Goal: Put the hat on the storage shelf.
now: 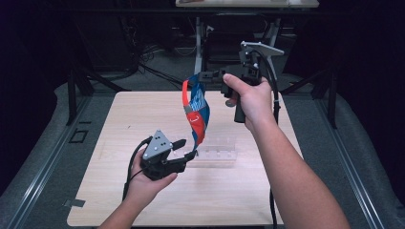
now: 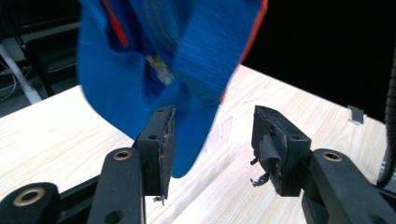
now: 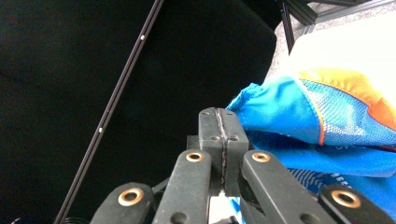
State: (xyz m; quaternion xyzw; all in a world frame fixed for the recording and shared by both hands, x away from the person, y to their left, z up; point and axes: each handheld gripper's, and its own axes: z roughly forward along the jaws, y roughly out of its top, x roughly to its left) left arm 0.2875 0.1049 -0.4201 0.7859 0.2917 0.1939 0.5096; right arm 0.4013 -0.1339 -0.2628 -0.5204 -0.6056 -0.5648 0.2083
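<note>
A blue cloth item with orange trim (image 1: 197, 112) hangs in the air over the wooden table (image 1: 138, 114). My right gripper (image 1: 199, 76) is raised at the far side and is shut on the cloth's top edge; in the right gripper view its jaws (image 3: 222, 119) meet with blue fabric (image 3: 303, 121) bunched just to their right. My left gripper (image 1: 185, 149) sits low near the table with its jaws apart. In the left gripper view (image 2: 212, 128) the cloth's lower end (image 2: 187, 60) dangles between the jaws, close to the left pad (image 2: 167, 140), unpinched.
A clear plastic stand (image 1: 217, 152) rests on the table just right of the left gripper, also seen past the jaws (image 2: 224, 128). Dark floor, metal frame legs and cables lie beyond the table's far edge.
</note>
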